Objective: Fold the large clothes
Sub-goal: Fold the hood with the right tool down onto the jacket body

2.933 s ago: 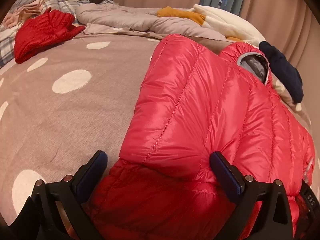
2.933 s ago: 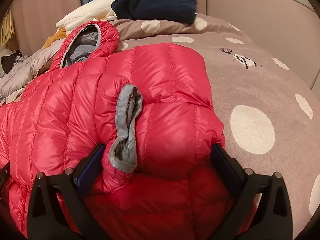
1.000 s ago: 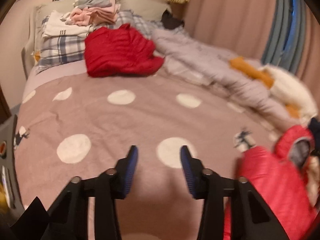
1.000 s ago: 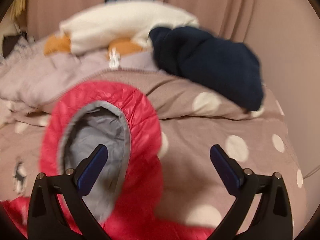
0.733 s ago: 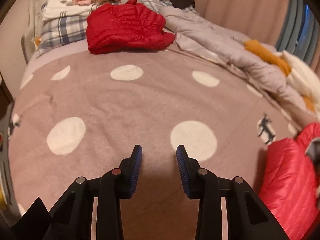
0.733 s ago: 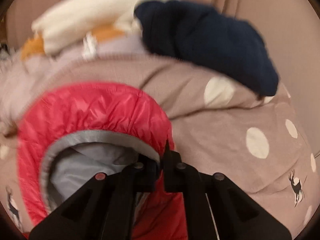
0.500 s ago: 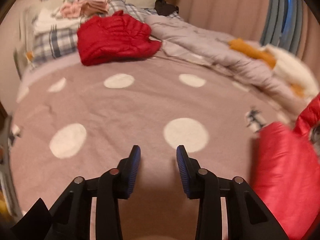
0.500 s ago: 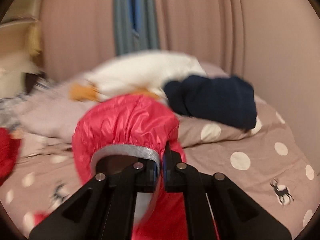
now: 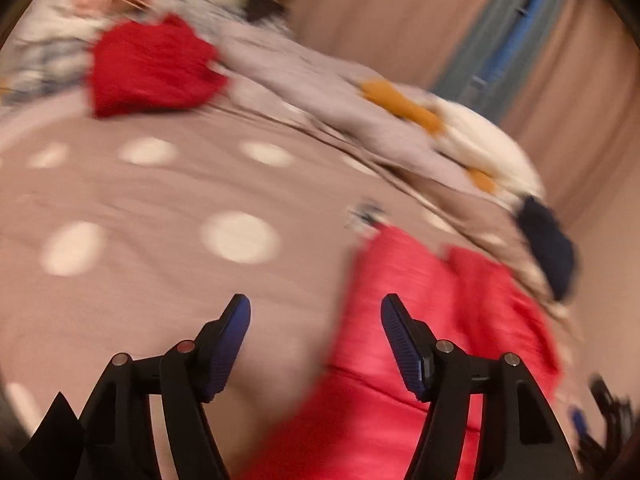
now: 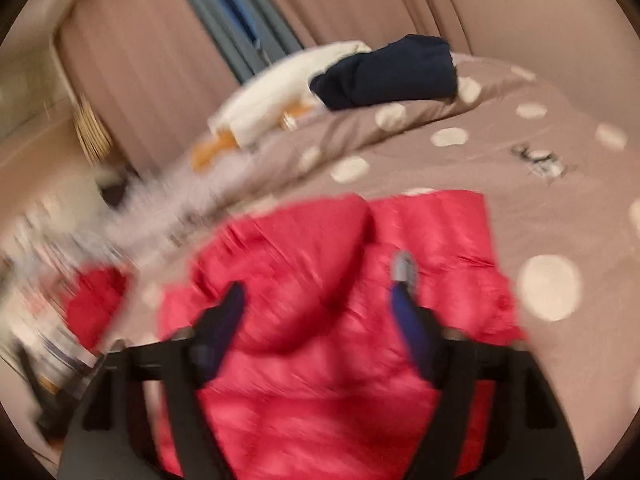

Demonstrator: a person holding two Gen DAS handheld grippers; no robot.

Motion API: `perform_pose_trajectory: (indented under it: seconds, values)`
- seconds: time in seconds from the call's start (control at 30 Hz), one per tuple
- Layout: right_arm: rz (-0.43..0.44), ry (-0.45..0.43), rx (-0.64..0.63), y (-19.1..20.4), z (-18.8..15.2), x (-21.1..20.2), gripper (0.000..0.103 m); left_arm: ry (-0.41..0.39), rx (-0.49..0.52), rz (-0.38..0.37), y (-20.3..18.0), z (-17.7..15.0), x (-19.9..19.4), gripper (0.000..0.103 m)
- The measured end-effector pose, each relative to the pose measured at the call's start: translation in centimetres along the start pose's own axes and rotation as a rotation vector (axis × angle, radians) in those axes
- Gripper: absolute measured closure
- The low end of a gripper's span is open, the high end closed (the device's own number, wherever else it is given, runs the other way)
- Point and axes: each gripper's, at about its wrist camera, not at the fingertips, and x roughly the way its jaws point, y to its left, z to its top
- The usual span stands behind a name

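From the left wrist, your left gripper (image 9: 316, 320) stands with its fingers spread apart and nothing between them, above the taupe bedspread (image 9: 160, 208) with its pale dots. Your pink-red down jacket (image 9: 440, 320) lies on that bedspread to the right, its near edge passing just behind the right-hand fingertip; the blur keeps you from telling whether the pad touches it. Farther back on the left you can see a darker red garment (image 9: 148, 72) bunched near the plaid bedding (image 9: 40, 64). A grey quilt (image 9: 320, 92) runs along the far side, with a white and orange bundle (image 9: 472, 136) at its end and a navy garment (image 9: 548, 248) beyond the jacket.

From the right wrist, your right gripper (image 10: 318, 300) is also spread wide and grips nothing. It hangs over the jacket (image 10: 320, 352), which fills the lower middle of this view, with a rounded fold lying on top between the fingers. A small grey patch (image 10: 404, 266) shows by the right-hand fingertip. Beyond, the navy garment (image 10: 392, 72) rests on a raised fold of the bedspread (image 10: 560, 200), beside the white bundle (image 10: 288, 88). This whole view is smeared, so finer detail is lost.
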Motion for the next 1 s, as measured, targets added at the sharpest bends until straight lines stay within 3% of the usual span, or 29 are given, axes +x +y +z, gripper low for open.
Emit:
perform_pose_trajectory:
  seconds: [0.07,0.2,0.23,0.3,0.37,0.43,0.63,0.73,0.9,1.0]
  values:
    - [0.036,0.014,0.037,0.1,0.3,1.1,0.01,0.059,-0.026,-0.064,-1.6,0.1,2.0,0.032]
    - [0.108,0.147,0.073,0.0,0.1,6.5,0.014,0.224,0.053,-0.223,-6.9,-0.3,7.1,0.032]
    - [0.115,0.176,0.087,-0.1,0.0,7.6,0.037,0.28,0.073,-0.254,-8.4,-0.7,8.7,0.032]
    - [0.123,0.238,0.132,-0.4,-0.9,9.9,0.095,0.354,0.063,-0.327,-10.5,-1.9,11.5,0.038]
    - [0.075,0.276,0.096,-0.1,-1.9,10.1,0.095,0.376,0.059,-0.337,-11.5,-2.7,13.0,0.057]
    - [0.076,0.238,-0.006,1.1,-2.4,8.4,0.095,0.368,0.09,-0.318,-11.9,-3.4,13.3,0.076]
    - [0.132,0.188,-0.079,2.9,-3.5,4.5,0.096,0.263,0.223,-0.157,-11.8,-5.0,9.8,0.082]
    - [0.041,0.227,-0.11,2.9,-4.5,5.6,0.096,0.223,0.297,-0.123,-10.6,-6.2,8.6,0.081]
    - [-0.091,0.272,-0.199,2.7,-6.9,7.7,0.093,0.187,0.291,-0.138,-8.4,-7.8,8.6,0.08]
    - [-0.144,0.259,-0.269,3.1,-8.0,9.0,0.094,0.095,0.454,-0.038,-10.2,-9.4,8.0,0.08]
